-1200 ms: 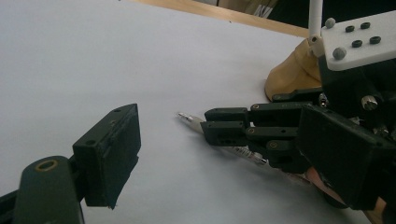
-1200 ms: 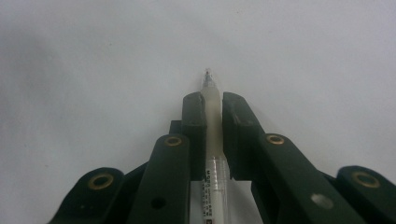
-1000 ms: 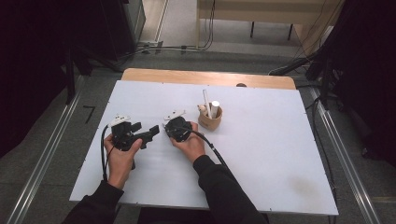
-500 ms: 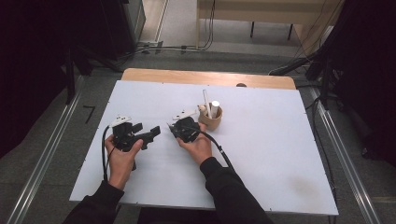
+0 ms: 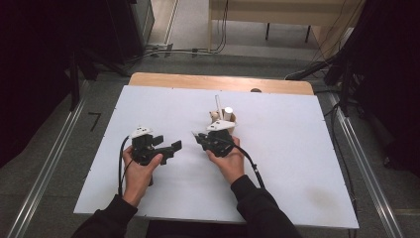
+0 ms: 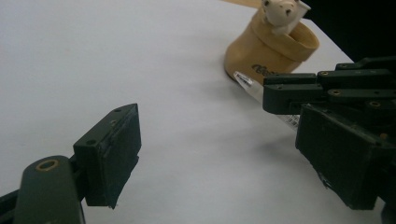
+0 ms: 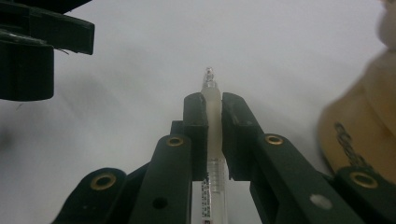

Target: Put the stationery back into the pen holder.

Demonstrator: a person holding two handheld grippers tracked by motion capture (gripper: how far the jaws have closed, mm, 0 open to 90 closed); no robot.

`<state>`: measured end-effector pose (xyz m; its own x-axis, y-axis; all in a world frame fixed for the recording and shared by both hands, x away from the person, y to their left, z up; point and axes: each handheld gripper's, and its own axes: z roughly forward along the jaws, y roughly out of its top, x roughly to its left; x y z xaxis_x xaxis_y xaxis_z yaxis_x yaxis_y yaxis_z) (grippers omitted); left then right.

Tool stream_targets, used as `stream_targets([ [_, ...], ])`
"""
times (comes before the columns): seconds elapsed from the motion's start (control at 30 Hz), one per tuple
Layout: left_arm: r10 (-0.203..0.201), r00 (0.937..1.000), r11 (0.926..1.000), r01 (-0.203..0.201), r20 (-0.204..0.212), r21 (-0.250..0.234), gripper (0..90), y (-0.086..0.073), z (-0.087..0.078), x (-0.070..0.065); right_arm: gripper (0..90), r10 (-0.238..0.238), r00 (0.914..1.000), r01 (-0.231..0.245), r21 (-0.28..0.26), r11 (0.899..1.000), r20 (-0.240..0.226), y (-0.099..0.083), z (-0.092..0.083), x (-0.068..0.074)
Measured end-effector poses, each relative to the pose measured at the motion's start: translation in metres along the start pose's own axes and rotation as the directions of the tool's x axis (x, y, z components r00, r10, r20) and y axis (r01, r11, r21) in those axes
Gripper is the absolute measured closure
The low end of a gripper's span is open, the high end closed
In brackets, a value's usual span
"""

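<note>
My right gripper is shut on a thin white pen, whose clear tip sticks out past the pads. It hovers just left of a tan pen holder. The holder carries a small animal figure, an upright white stick and a white cylinder. My left gripper is open over the white table with nothing between its fingers. It faces the right gripper, and the held pen lies just beyond its jaws.
The white board covers a wooden table whose far edge shows behind it. Metal rails run along both sides on the floor. Cables trail from both grippers toward the person. Bare table lies right of the holder.
The right hand has carried the pen rightward, up against the pen holder. The left hand has followed a little to the right. Both grips look unchanged.
</note>
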<state>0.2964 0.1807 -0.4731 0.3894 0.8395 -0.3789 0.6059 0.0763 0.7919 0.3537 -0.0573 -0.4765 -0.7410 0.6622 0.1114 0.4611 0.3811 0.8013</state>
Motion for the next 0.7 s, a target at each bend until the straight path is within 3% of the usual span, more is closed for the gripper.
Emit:
stream_targets([
  [0.43, 0.028, 0.9978, 0.9988, -0.03, 0.06, 0.038, 14.8, -0.005, 0.017, -0.026, 79.0, 0.039, 0.9985, -0.038, -0.032, 0.999, 0.037, -0.026, -0.049, -0.022],
  [0.7, 0.037, 0.9937, 0.9966, -0.045, 0.105, 0.07, 15.1, -0.008, 0.032, -0.047, 79.0, 0.052, 0.9974, -0.051, -0.034, 0.998, 0.049, -0.031, -0.062, -0.028],
])
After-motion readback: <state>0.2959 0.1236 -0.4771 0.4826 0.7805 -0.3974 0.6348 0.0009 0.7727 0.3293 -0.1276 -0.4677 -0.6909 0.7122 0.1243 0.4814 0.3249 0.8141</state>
